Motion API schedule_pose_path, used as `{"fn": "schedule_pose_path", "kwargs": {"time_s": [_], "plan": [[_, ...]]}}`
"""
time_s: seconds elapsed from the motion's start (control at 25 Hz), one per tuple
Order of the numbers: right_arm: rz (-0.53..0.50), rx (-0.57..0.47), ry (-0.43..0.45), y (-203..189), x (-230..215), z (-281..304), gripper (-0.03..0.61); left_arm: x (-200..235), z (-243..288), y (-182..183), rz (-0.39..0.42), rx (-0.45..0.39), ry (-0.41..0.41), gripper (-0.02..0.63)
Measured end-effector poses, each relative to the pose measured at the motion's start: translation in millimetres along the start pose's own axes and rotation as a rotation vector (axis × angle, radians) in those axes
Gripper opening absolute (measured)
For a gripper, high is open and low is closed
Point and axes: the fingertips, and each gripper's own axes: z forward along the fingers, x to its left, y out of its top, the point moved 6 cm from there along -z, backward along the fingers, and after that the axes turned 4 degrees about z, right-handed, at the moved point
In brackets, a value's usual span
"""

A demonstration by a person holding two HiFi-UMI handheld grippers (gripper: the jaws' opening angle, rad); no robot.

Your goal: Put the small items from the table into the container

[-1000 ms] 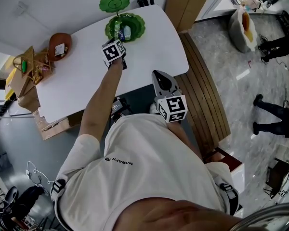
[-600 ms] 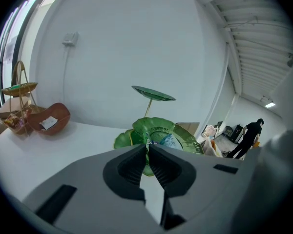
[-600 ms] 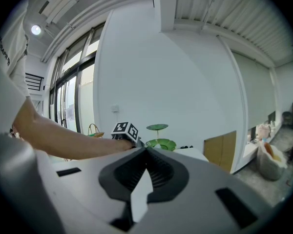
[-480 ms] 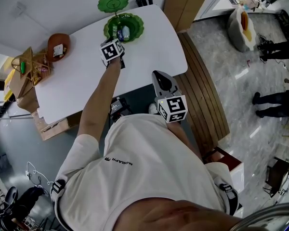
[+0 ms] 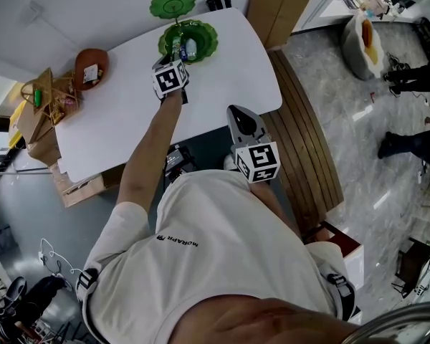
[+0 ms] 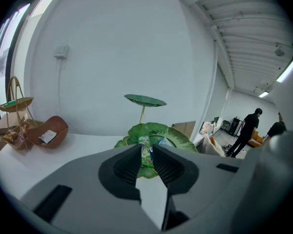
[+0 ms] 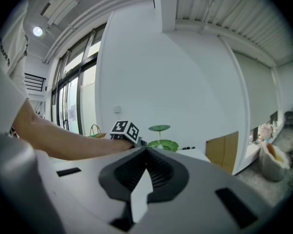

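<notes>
The left hand-held gripper's point(image 6: 146, 149) jaws were opening narrowly about an upright green packet point(image 6: 146, 157), the green bowl point(image 6: 178, 136) just ahead and below.

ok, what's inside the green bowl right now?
A pale blue packet lies in the green bowl. A green packet stands at the bowl, between the left gripper's opening jaws. The gripper covers the bowl's near part, so anything there is hidden.
</notes>
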Motion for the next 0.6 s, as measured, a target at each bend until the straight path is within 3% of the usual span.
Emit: {"fn": "schedule_pose_path", "kwargs": {"time_s": [0.24,0.6], "plan": [[0.000,-0.002,0.010,1,3,-3,0.005,-12,-17,10,0.025,-0.040,-0.019,0.054],[-0.010,-0.011,0.026,3,13,-1,0.005,-21,-45,23,-0.006,-0.099,-0.081,0.051]]}}
